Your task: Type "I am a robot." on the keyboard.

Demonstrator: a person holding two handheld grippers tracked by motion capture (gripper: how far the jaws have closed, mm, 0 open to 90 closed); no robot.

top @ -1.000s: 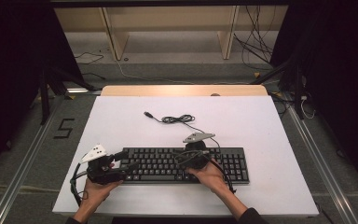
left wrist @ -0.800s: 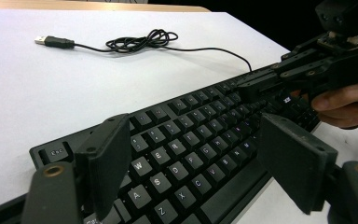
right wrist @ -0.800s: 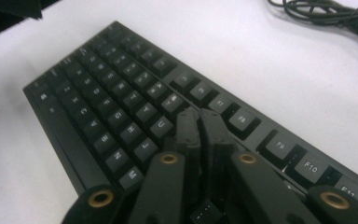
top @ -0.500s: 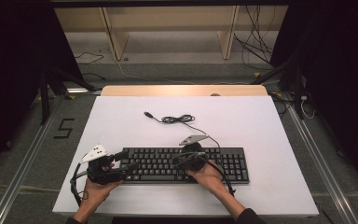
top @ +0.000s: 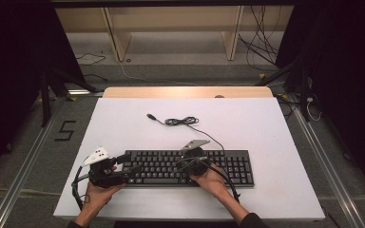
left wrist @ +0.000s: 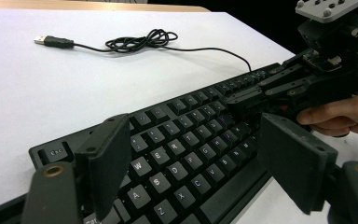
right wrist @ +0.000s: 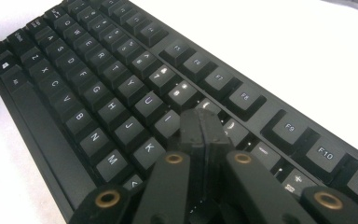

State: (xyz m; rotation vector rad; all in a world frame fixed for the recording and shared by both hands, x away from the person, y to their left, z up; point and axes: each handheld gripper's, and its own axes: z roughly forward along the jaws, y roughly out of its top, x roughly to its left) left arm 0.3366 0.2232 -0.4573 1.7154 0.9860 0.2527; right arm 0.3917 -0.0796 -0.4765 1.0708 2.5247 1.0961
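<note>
A black keyboard [top: 190,167] lies flat at 6 o'clock on the white counter [top: 266,128]. Its cable [top: 183,121] runs toward 12, loosely coiled, with the plug lying free. The right gripper [right wrist: 204,128] rests over the keys near the middle, fingers pressed together on nothing. The left gripper [left wrist: 193,154], at the keyboard's 9 o'clock end, has fingers spread wide above the keys, empty.

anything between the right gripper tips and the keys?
Nothing visible. The right gripper, jaws closed together, sits directly over the keyboard near the K/L keys. The left gripper, jaws open, stands over the keyboard's left end, clear of it.
</note>
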